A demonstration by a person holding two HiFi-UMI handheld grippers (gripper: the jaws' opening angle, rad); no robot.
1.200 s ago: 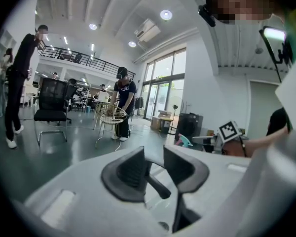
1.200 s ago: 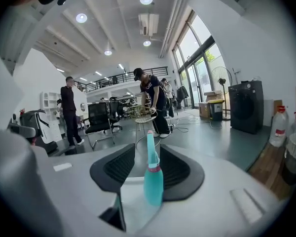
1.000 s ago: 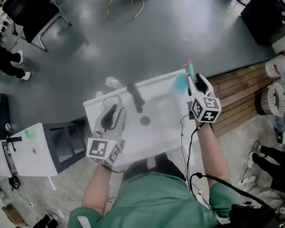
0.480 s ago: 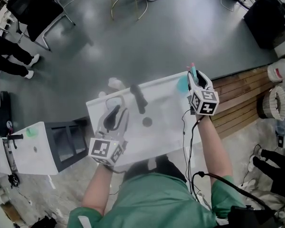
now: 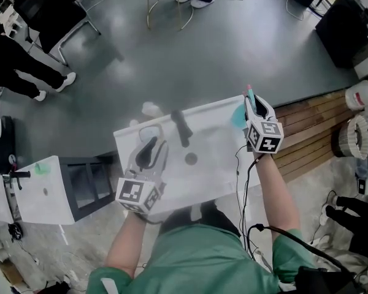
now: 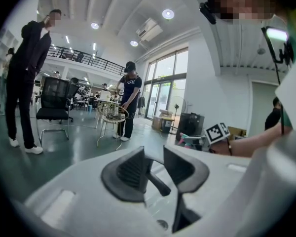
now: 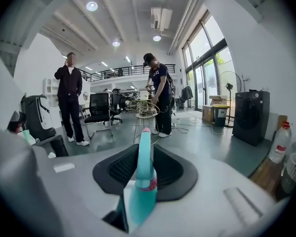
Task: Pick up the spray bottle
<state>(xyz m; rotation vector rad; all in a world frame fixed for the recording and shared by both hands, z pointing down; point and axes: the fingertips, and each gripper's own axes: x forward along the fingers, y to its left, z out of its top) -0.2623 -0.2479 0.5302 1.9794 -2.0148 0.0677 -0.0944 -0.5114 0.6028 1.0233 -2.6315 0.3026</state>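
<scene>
The teal spray bottle (image 7: 139, 186) with a pink-tipped nozzle (image 5: 248, 91) stands upright between the jaws of my right gripper (image 5: 253, 103), which is shut on it at the far right corner of the white sink unit (image 5: 218, 179). In the right gripper view the bottle fills the gap between the black pads (image 7: 170, 169). My left gripper (image 5: 148, 150) hovers over the sink's left side. Its jaws stand slightly apart with nothing between them. Through the gap of the left gripper (image 6: 155, 164) I see the black faucet (image 5: 180, 127).
A round drain (image 5: 191, 158) lies in the basin. A white cabinet (image 5: 40, 195) stands to the left and wooden planks (image 5: 306, 127) to the right, with white jugs (image 5: 360, 90) beyond. Chairs (image 5: 46, 8) and standing people (image 7: 69, 98) occupy the grey floor behind.
Both grippers have stayed almost where they were, the right one still holding the bottle. A person at the far left has walked further into the head view.
</scene>
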